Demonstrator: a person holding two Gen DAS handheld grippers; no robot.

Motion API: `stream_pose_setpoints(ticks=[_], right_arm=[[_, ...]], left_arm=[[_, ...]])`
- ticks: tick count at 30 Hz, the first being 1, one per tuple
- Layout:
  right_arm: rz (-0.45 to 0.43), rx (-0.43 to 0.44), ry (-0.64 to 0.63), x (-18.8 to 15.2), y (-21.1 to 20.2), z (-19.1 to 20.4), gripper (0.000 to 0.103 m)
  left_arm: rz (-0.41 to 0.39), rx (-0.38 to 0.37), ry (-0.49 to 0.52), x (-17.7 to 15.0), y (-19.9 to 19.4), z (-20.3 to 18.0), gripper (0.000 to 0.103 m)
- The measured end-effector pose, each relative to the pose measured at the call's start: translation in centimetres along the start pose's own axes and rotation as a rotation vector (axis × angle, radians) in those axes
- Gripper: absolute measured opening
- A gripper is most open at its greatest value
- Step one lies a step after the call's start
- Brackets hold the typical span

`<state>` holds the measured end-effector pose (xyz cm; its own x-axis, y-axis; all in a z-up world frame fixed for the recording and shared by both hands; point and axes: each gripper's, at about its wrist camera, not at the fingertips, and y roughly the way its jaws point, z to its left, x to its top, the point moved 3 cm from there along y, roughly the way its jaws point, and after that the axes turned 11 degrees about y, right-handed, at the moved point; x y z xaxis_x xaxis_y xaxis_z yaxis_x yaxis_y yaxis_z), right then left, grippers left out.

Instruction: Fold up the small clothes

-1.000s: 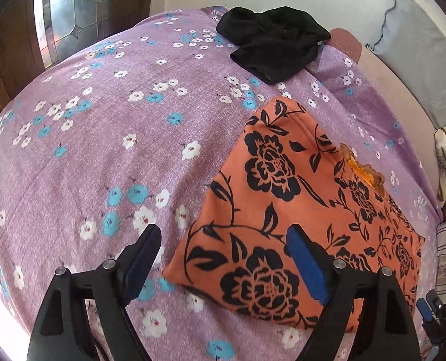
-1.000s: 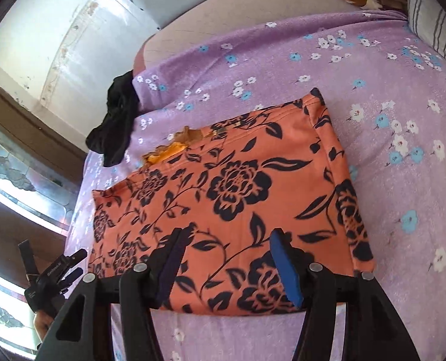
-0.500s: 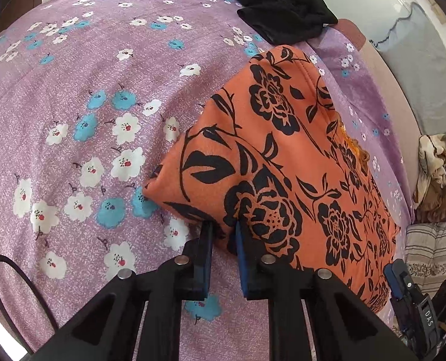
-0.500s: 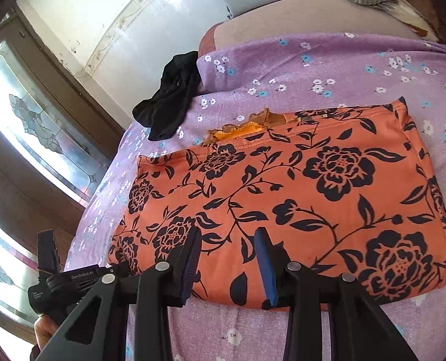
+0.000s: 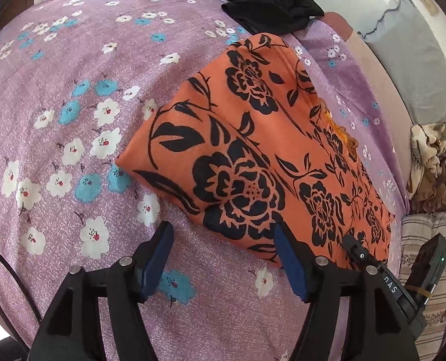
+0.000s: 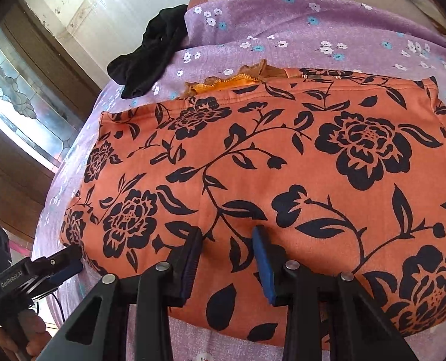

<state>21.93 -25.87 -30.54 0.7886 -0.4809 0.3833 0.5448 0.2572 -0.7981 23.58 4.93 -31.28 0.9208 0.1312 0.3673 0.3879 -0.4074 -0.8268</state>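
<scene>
Left wrist view: you're holding the left gripper [image 5: 223,258] wide, empty, at the near-left corner of the orange black-flowered folded cloth [image 5: 262,156] lying on the purple floral bedsheet [image 5: 72,90]; long axis running rightward. Right gripper [image 6: 227,258] is hovering half-open over its front edge.

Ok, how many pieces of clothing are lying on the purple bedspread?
2: the orange floral garment folded mid-bed, and a crumpled black garment beyond it near the bed's far edge. More may lie outside the view.
</scene>
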Motion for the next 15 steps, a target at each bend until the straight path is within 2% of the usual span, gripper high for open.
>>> stream_pose_setpoints(ticks=[3,8,10,12,13,14,15], right_arm=[[-0.003,-0.004,-0.008,0.1,-0.1,0.3,0.041],[-0.002,0.007,0.005,0.2,-0.1,0.3,0.041],[-0.002,0.012,0.01,0.2,-0.2,0.2,0.041],[-0.002,0.013,0.008,0.2,-0.3,0.2,0.041],[-0.002,0.013,0.007,0.1,-0.3,0.2,0.041],[-0.002,0.015,0.008,0.1,-0.4,0.2,0.041],[-0.003,0.016,0.009,0.0,-0.4,0.1,0.041]], left_arm=[[-0.01,-0.069,-0.065,0.4,0.2,0.2,0.089],[-0.083,0.007,-0.075,2.9,1.2,0.0,0.089],[-0.11,0.01,-0.086,3.7,1.5,0.2,0.089],[-0.141,0.029,-0.086,3.9,1.4,0.2,0.07],[-0.151,0.048,-0.069,3.9,1.4,0.1,0.044],[-0.161,0.063,-0.036,3.9,1.3,-0.3,0.035],[-0.176,0.087,0.005,4.0,1.2,-0.8,0.033]])
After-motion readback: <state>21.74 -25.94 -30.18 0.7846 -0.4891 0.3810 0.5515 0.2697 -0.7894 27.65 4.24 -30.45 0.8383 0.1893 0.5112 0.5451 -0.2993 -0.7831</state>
